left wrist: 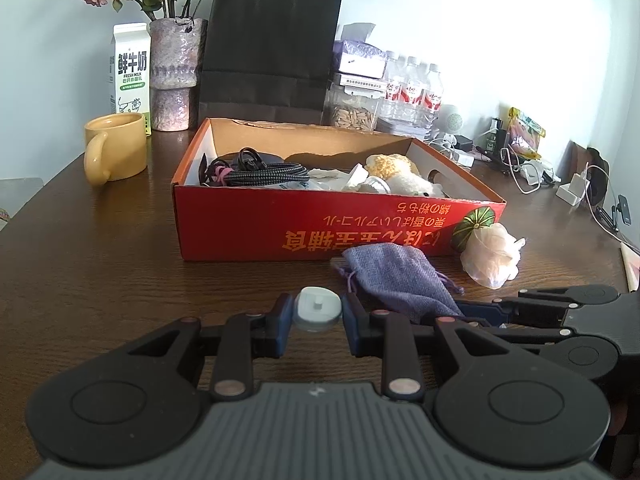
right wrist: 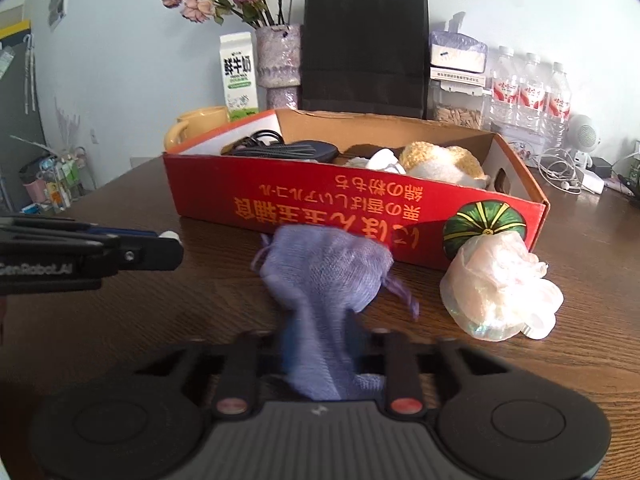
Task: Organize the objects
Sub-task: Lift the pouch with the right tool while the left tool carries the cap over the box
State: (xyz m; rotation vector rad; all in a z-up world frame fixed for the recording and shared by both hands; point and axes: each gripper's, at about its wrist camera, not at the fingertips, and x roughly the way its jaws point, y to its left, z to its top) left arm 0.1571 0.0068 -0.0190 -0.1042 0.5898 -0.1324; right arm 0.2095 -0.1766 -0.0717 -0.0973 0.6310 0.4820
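Right gripper (right wrist: pixel 320 354) clamps the purple pouch (right wrist: pixel 324 276) by its tail, left gripper (left wrist: pixel 316 316) pinches a white cap (left wrist: pixel 318 309); red box (right wrist: pixel 304 216) at twelve o'clock; limp cloth could slip or snag the rim.

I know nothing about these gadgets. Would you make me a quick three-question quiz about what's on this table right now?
1. True or false: the purple cloth drawstring pouch already lies inside the red cardboard box.
2. What does the left gripper hold? A) yellow ceramic mug B) small round white cap C) milk carton
3. Fill in: the crumpled translucent plastic bag lies on the wooden table, in front of the box's ___ picture.

Key:
1. False; it is outside the box, in front of it, pinched by the right gripper.
2. B, the small round white cap.
3. Pumpkin.
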